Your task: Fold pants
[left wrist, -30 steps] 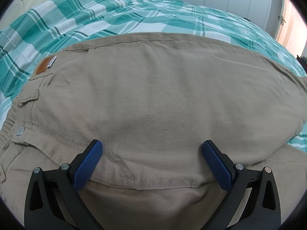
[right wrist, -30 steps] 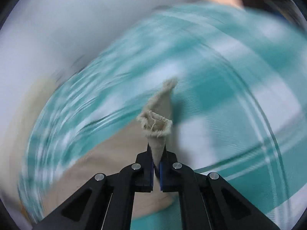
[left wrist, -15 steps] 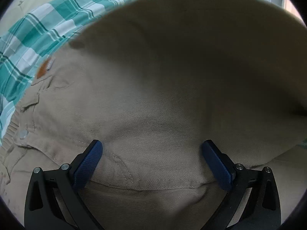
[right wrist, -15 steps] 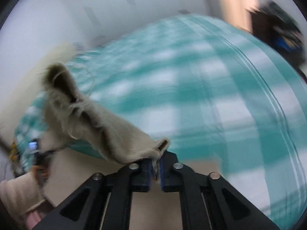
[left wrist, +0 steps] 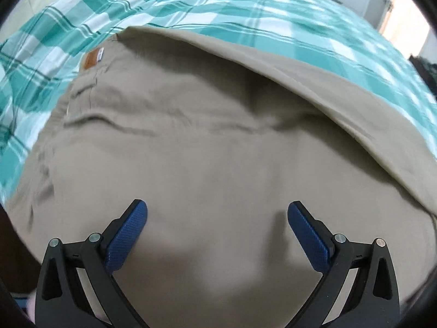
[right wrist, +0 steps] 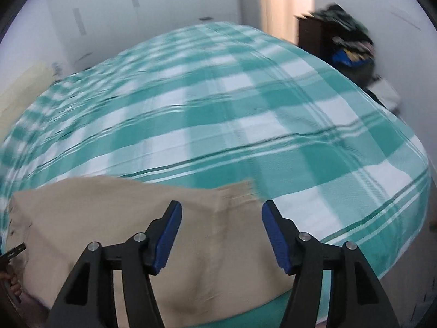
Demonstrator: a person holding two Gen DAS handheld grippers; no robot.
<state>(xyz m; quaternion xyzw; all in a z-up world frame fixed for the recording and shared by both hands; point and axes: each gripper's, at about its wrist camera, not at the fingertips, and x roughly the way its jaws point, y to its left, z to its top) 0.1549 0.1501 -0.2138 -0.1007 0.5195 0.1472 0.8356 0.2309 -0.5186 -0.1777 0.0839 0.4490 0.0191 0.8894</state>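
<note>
Beige pants (left wrist: 213, 142) lie folded on a teal and white checked bedspread (left wrist: 273, 19). An orange waistband label (left wrist: 91, 60) shows at the upper left, and a folded-over leg layer (left wrist: 341, 101) lies across the right side. My left gripper (left wrist: 217, 216) is open and empty just above the pants. In the right wrist view the pants (right wrist: 131, 218) lie at the lower left with a frayed leg hem (right wrist: 243, 191) on top. My right gripper (right wrist: 221, 221) is open and empty over that hem.
The bedspread (right wrist: 245, 109) stretches far behind the pants. White wardrobe doors (right wrist: 136, 8) line the back wall. A dark cabinet with piled clothes (right wrist: 347, 38) stands at the bed's far right. A person's hand (right wrist: 11, 276) shows at the left edge.
My right gripper carried the leg hem over onto the pants and opened, letting it go. The leg layer that filled the left wrist view has settled flat. The left gripper stayed open.
</note>
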